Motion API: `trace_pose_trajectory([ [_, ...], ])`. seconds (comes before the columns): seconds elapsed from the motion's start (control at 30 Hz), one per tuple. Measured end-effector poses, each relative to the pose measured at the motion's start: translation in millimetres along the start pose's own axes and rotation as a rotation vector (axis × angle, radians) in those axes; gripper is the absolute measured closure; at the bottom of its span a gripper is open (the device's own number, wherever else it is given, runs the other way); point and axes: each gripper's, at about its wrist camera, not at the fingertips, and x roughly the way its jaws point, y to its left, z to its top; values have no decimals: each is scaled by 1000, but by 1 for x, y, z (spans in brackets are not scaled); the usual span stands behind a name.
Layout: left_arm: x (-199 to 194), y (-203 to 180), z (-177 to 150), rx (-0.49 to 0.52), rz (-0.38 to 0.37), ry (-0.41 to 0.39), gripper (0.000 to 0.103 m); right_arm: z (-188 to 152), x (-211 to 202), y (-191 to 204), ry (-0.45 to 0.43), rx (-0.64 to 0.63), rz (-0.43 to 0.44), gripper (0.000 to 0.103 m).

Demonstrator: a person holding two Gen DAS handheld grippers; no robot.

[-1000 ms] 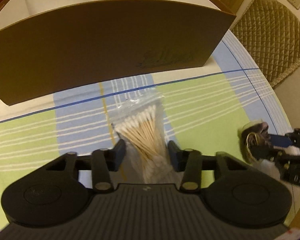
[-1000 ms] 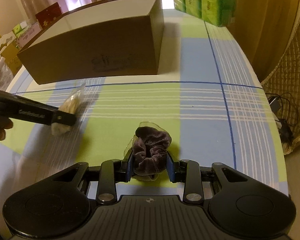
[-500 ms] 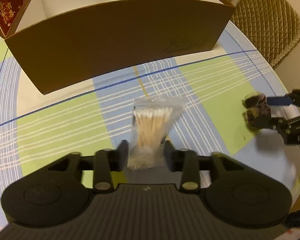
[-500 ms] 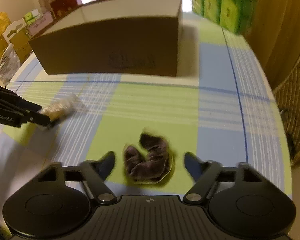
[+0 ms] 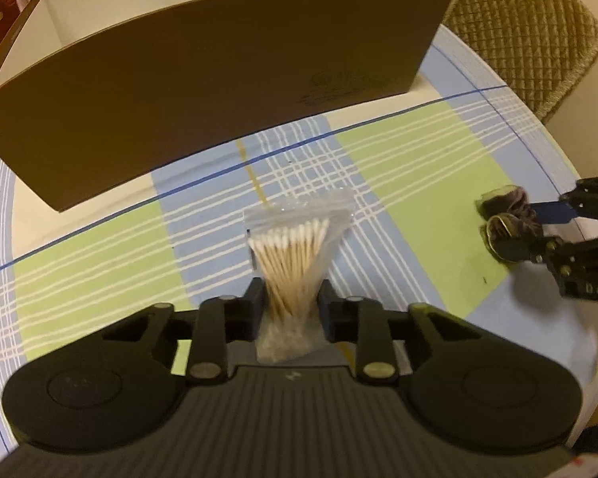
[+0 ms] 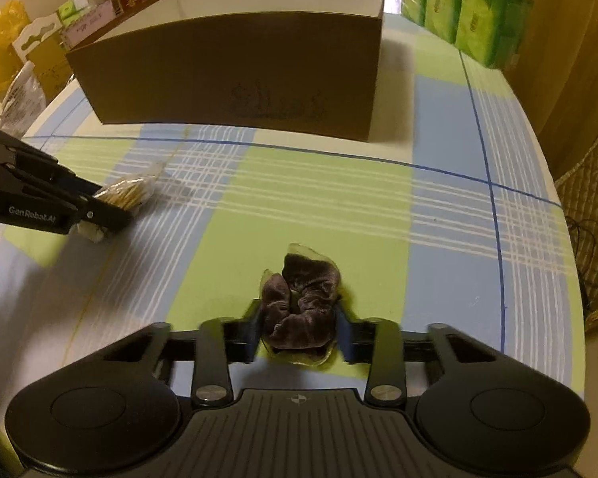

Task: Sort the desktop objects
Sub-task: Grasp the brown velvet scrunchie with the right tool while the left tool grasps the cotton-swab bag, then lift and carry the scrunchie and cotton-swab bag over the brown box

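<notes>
My left gripper [image 5: 292, 302] is shut on a clear bag of cotton swabs [image 5: 295, 251] and holds it just above the checked tablecloth; it also shows in the right wrist view [image 6: 127, 195]. My right gripper [image 6: 298, 326] is shut on a dark purple velvet scrunchie in clear wrap [image 6: 303, 298], low over the cloth; the scrunchie also shows in the left wrist view [image 5: 506, 215]. A big brown cardboard box [image 5: 219, 91] with a white inside stands open behind both [image 6: 235, 67].
The table edge curves off at the right [image 6: 558, 183]. A quilted chair [image 5: 526, 32] stands beyond it. Green tissue packs [image 6: 466, 4] sit at the back right, small packages and bags [image 6: 28, 55] at the back left.
My left gripper has closed tighter on the swab bag and lifted it. My right gripper opened half a second ago and has shut again on the scrunchie.
</notes>
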Motion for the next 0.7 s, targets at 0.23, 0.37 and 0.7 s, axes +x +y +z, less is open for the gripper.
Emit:
trace_pose_trajectory([
  [0.23,-14,4,-8,-36,-5,-13,84,3,-8,4,-20,3,37,76],
  [0.37,-25,5,-11,-48,5,-24,84,8,-13,12,-35,-5,66,76],
  [0.7,-54,5,-12,-77,22,-89,84,22,-19,25,-65,-32,118,76],
])
